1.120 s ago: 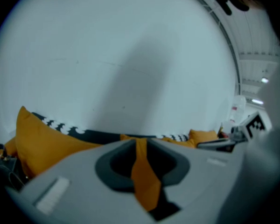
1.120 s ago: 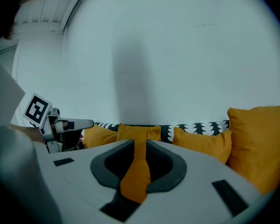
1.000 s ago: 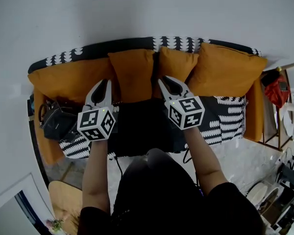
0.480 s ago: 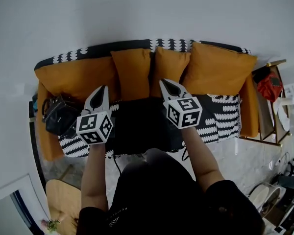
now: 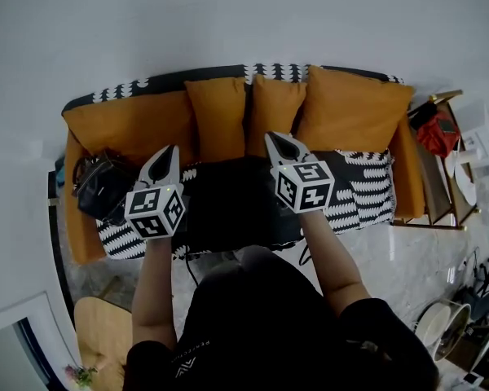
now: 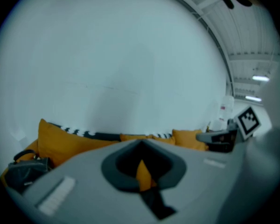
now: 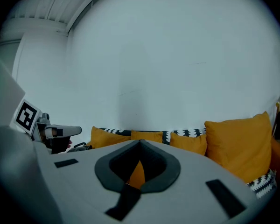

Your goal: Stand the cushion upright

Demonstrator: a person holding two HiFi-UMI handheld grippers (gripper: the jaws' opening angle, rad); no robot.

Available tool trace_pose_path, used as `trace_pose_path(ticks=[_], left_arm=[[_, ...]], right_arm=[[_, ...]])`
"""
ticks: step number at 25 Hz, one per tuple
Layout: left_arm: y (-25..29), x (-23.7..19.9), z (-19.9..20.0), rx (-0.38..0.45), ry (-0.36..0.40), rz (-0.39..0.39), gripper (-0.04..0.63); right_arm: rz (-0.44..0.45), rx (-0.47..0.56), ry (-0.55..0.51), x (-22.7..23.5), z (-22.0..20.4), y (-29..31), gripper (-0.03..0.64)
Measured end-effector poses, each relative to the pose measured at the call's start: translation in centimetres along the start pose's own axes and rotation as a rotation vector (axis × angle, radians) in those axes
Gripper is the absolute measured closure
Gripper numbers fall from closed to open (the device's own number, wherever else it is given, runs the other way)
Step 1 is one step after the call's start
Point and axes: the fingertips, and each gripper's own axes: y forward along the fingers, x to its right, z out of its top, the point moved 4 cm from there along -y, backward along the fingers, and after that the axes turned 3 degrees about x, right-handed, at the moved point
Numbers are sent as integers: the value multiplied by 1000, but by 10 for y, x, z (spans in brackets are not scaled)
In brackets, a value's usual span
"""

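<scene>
Two small orange cushions, one on the left (image 5: 218, 116) and one on the right (image 5: 275, 108), stand upright side by side against the sofa's back. In the right gripper view they show as the left cushion (image 7: 147, 136) and the right cushion (image 7: 189, 143). My left gripper (image 5: 173, 150) is shut and empty, hanging over the seat just short of the left cushion. My right gripper (image 5: 270, 138) is also shut and holds nothing, with its tip close under the right cushion. Neither gripper touches a cushion. Each gripper view shows closed jaws, on the left gripper (image 6: 141, 143) and on the right gripper (image 7: 140, 143).
The sofa (image 5: 367, 194) has a black-and-white patterned cover. Larger orange cushions lean at its left (image 5: 126, 125) and right (image 5: 354, 108). A black bag (image 5: 102, 187) lies on the left seat. A side table with a red bag (image 5: 440, 133) stands to the right.
Both grippers went from open to shut and drew back and up from the two small cushions, which stay upright against the backrest.
</scene>
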Motion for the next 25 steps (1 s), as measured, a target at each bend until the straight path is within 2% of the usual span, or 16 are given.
trace_pose_path(ticks=[8, 13, 25], left_arm=[[-36, 6, -1, -11, 2, -15, 588], [-52, 12, -4, -10, 12, -30, 588], [-85, 11, -17, -12, -41, 5, 588]], right_arm=[[-15, -6, -28, -22, 0, -32, 621], [-9, -21, -8, -31, -4, -45, 621], [-9, -36, 7, -37, -9, -63, 623]])
